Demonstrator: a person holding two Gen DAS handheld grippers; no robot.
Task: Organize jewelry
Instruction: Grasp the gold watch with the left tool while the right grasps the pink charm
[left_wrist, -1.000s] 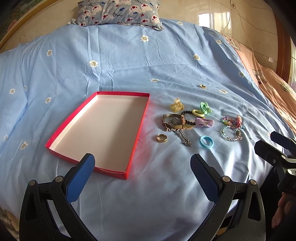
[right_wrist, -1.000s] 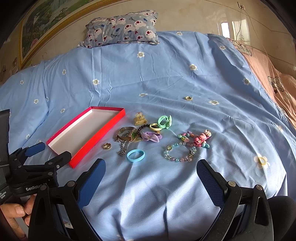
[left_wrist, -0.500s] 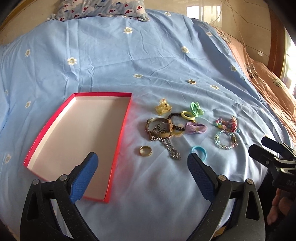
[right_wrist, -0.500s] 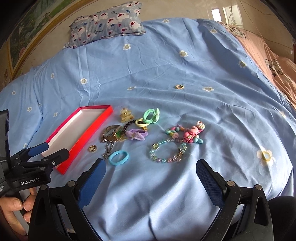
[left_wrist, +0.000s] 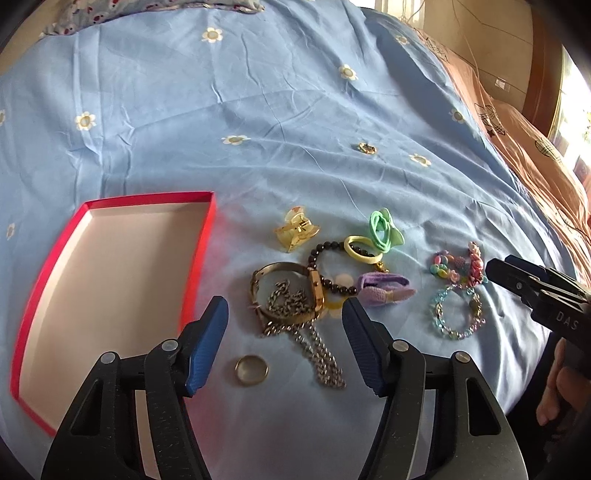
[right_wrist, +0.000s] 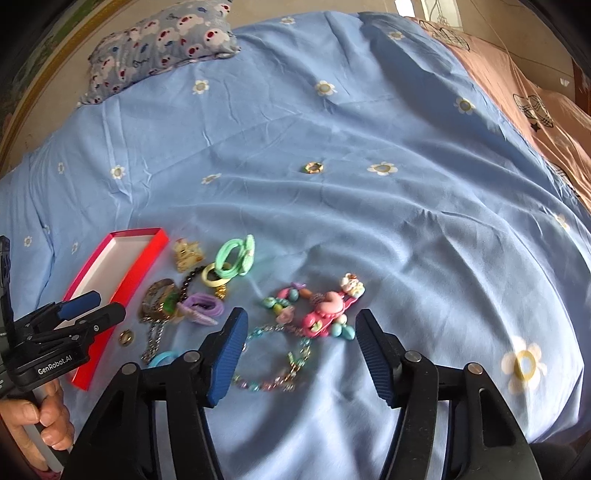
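The jewelry lies in a loose cluster on the blue bedspread, none of it sorted yet: a gold ring, a silver chain tangled through a gold watch, a dark bead bracelet, a yellow hair clip, a yellow hair tie, a green hair tie, a purple bow, a pastel bead bracelet, a pink charm piece and a blue ring. One small ring sits well apart, farther up the bed. Just beside the cluster, the red box stands empty, so by my reading the task is at its very start and every piece remains to be moved. The left tool hovers over the watch and chain, its jaws closing at a middling gap with nothing gripped. The right tool hangs above the pastel bead bracelet, its jaws likewise closing and holding nothing. A first pickup looks imminent.
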